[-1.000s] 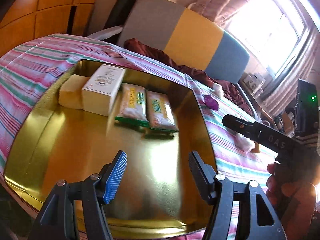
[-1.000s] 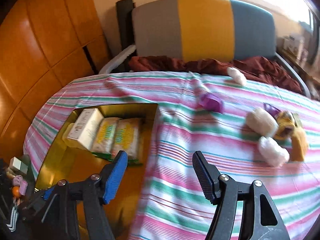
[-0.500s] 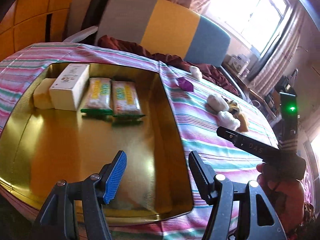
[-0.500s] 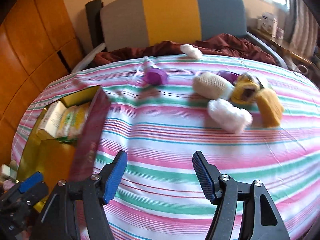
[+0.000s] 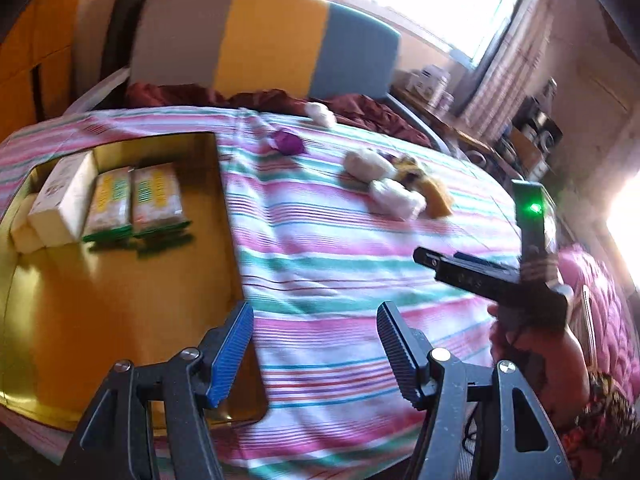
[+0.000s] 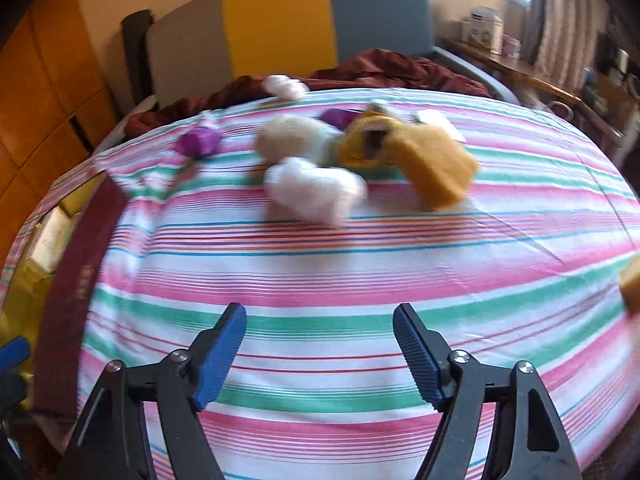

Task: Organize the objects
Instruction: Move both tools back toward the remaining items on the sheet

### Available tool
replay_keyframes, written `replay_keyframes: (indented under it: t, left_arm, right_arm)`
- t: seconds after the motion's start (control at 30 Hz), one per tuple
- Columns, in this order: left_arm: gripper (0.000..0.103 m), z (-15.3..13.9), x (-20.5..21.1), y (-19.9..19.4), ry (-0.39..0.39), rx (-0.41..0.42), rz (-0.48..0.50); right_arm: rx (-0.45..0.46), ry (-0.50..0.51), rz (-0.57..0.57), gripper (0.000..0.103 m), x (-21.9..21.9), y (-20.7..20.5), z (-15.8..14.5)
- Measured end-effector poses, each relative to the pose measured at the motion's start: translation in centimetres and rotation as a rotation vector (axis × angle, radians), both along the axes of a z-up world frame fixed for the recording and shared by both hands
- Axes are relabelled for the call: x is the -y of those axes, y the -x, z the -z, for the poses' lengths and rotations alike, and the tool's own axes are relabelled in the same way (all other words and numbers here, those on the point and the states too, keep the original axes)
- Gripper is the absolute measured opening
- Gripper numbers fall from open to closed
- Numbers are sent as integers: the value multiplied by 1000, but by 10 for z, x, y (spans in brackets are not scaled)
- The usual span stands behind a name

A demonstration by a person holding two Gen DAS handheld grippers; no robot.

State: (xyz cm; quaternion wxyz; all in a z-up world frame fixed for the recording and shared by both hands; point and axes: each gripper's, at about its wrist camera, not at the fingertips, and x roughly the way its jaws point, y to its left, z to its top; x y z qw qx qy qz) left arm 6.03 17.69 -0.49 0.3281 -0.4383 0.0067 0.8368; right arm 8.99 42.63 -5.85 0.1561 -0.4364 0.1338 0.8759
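Striped bed [image 6: 360, 280]: gold tin [image 5: 100, 300] left, soft toys [image 6: 316, 190] far-centre, tricolour headboard [image 6: 280, 20] behind; left hand-held gripper [image 5: 316, 354] released, right hand-held gripper [image 6: 320, 354] opening, both empty.

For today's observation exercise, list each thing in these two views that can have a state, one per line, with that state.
Gold metal tin: open, no lid on it, partly filled.
White cardboard box: closed, lying in the tin.
Two yellow-and-green snack packets: sealed, flat, side by side in the tin.
Mustard-yellow sock: loose on the striped bedsheet.
Left gripper: open, empty.
Right gripper: opening, nothing between the jaws.
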Motion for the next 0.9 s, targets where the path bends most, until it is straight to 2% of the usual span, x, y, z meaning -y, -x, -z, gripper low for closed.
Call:
replay_keyframes:
  t: [0.23, 0.3, 0.33, 0.5, 0.67, 0.73, 0.8, 0.9]
  left_arm:
    - [65, 0, -22, -11, 9, -2, 91]
    - [65, 2, -27, -13, 14, 6, 104]
    - [65, 2, -29, -14, 15, 9, 109]
    - [65, 8, -35, -17, 48, 20, 121]
    - [65, 10, -40, -18, 78, 11, 134]
    - [65, 11, -42, -18, 82, 9, 145]
    - [65, 14, -45, -16, 98, 13, 139]
    - [65, 19, -48, -12, 98, 35, 131]
  right_arm:
    - [-35, -46, 112, 84, -60, -4, 2]
    - [-57, -51, 127, 91, -78, 3, -2]
    - [-69, -57, 132, 91, -85, 8, -4]
    - [-109, -95, 96, 92, -111, 38, -11]
    - [-115, -131, 38, 92, -120, 61, -3]
    - [-107, -129, -2, 90, -121, 67, 2]
    - [-96, -113, -24, 75, -121, 72, 6]
    - [-105, -110, -39, 70, -119, 71, 9]
